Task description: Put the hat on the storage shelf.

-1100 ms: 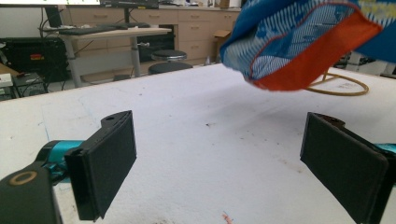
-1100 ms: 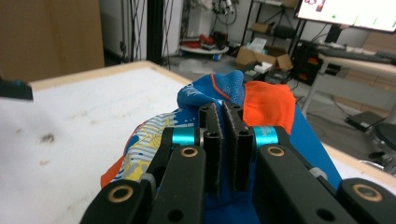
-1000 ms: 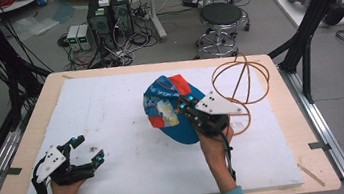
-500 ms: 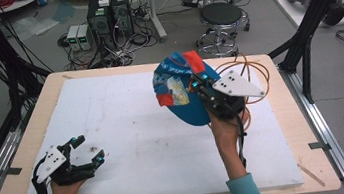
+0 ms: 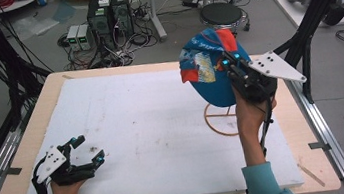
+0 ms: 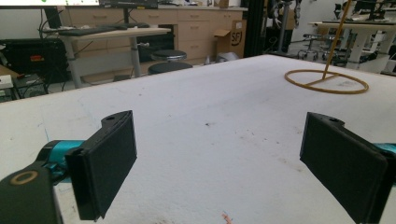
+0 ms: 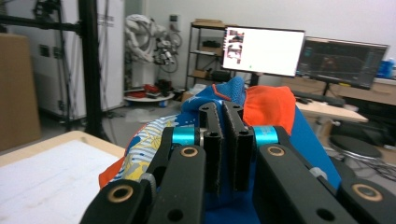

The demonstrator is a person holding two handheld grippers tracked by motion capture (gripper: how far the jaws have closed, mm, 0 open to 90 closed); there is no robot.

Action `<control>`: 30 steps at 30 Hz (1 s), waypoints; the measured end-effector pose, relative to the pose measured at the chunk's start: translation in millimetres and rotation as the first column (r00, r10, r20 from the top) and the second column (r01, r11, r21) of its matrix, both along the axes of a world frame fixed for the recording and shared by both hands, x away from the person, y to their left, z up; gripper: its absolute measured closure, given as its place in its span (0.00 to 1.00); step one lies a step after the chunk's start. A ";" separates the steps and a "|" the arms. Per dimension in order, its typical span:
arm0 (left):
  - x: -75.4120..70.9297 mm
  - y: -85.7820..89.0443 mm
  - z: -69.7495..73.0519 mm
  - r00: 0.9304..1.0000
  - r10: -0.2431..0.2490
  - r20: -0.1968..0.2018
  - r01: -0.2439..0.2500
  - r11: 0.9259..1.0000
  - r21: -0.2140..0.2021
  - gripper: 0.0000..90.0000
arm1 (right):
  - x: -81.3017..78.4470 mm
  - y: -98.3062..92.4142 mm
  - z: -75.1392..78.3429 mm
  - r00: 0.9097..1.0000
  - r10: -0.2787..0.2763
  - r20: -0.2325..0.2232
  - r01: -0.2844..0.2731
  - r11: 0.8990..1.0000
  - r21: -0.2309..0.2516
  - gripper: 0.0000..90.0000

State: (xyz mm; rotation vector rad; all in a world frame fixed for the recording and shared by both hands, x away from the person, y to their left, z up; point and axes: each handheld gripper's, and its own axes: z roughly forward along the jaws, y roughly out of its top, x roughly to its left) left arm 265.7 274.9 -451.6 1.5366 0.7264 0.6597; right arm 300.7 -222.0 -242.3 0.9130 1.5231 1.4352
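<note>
Cap [image 5: 210, 74] hangs long axis upright, pinched in the right gripper [image 5: 230, 64] above the white table [image 5: 153, 124]. Left gripper [image 5: 86, 151] rests wide open. Stools, computers behind.

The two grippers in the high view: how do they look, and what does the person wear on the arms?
Both the left gripper and the right gripper are black linkages with turquoise joints, a grey three-cornered plate with dark holes on top, and a black cable trailing back. The pads are flat, black and rectangular. The sleeves are teal.
</note>
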 end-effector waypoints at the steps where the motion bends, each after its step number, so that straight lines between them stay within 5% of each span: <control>1: 0.0 0.0 0.0 1.000 0.000 0.000 0.000 1.000 0.000 0.12 | 0.5 -3.5 0.4 1.000 -0.009 0.000 0.009 1.000 -0.001 0.97; 15: -0.2 -0.3 0.1 1.000 0.003 0.000 -0.003 1.000 0.005 0.12 | -0.7 -43.2 -7.1 0.996 -0.084 -0.043 0.086 0.995 0.054 0.97; 30: -0.2 -0.5 0.1 1.000 0.005 0.001 -0.005 1.000 0.007 0.12 | -21.2 -69.3 -25.5 0.991 -0.106 -0.077 0.109 0.993 0.042 0.96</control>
